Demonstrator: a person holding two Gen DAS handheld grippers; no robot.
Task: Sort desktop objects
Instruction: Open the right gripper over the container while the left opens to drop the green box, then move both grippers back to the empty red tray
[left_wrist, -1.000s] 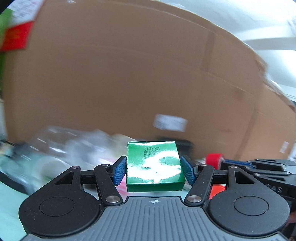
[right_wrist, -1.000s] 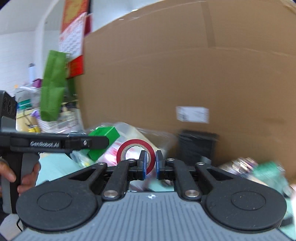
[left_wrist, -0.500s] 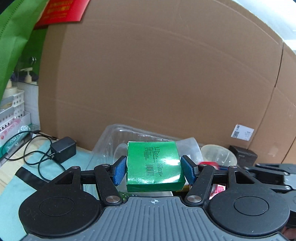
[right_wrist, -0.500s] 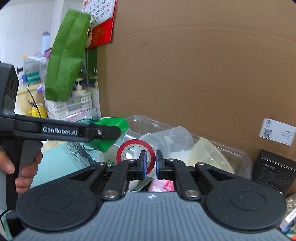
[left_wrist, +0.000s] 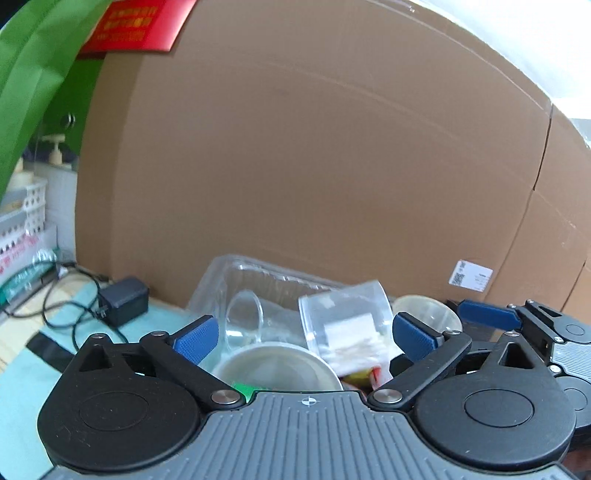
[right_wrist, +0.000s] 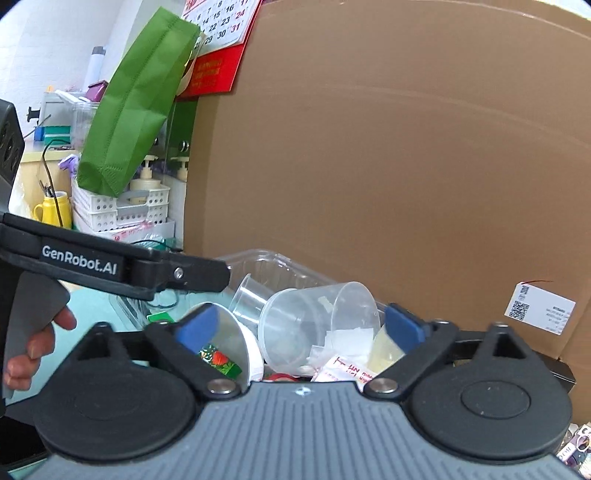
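Clear tray (left_wrist: 236, 273) of plastic cups (right_wrist: 317, 317) on the teal mat (left_wrist: 22, 373), just ahead of left gripper (left_wrist: 303, 336) and right gripper (right_wrist: 299, 325) — jaws of both just sprung wide, nothing gripped — black charger (left_wrist: 123, 301) left, cardboard wall (left_wrist: 314, 166) behind, green bag (right_wrist: 136, 99).

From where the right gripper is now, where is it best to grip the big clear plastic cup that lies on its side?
Probably the rim. The clear plastic cup lies tipped among other containers, mouth toward upper right, so come from above, one finger inside the mouth and one outside. Its round wall looks slippery.
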